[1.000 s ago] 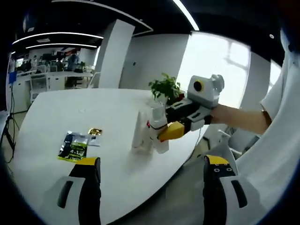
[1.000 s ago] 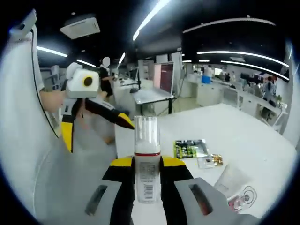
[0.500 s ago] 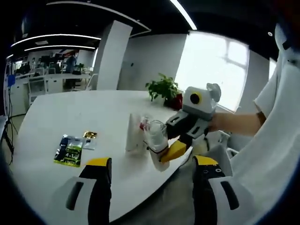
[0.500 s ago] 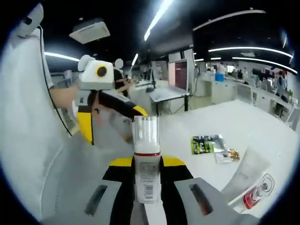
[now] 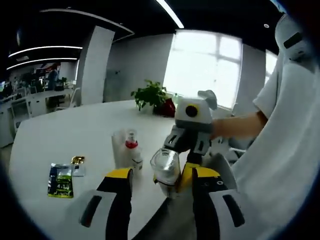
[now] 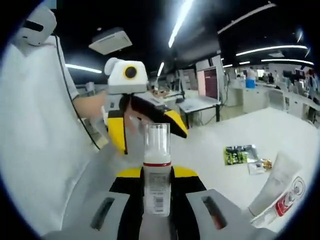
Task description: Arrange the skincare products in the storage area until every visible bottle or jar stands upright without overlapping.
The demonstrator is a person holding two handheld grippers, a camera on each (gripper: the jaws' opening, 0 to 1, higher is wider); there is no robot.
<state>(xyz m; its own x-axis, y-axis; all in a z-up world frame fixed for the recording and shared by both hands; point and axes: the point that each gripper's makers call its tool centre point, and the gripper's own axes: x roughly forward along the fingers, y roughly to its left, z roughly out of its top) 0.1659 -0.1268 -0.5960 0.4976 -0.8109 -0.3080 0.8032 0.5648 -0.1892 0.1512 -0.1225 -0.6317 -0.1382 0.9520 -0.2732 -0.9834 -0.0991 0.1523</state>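
Right gripper (image 6: 156,200) is clenching 1 clear-capped bottle (image 6: 156,172) mid-carry — left gripper (image 5: 156,187), jaws released, is waiting — upright placement on the table (image 5: 75,135) seems next.

White desk (image 5: 60,130) ahead of the left tool. Green sachet (image 5: 60,179) flat on it, left of that tool's left jaw; small gold packet (image 5: 76,160) just beyond it. Potted plant (image 5: 151,95) at the far desk edge, bright window (image 5: 207,65) behind. From the right tool: sachet (image 6: 239,154) ahead-right.
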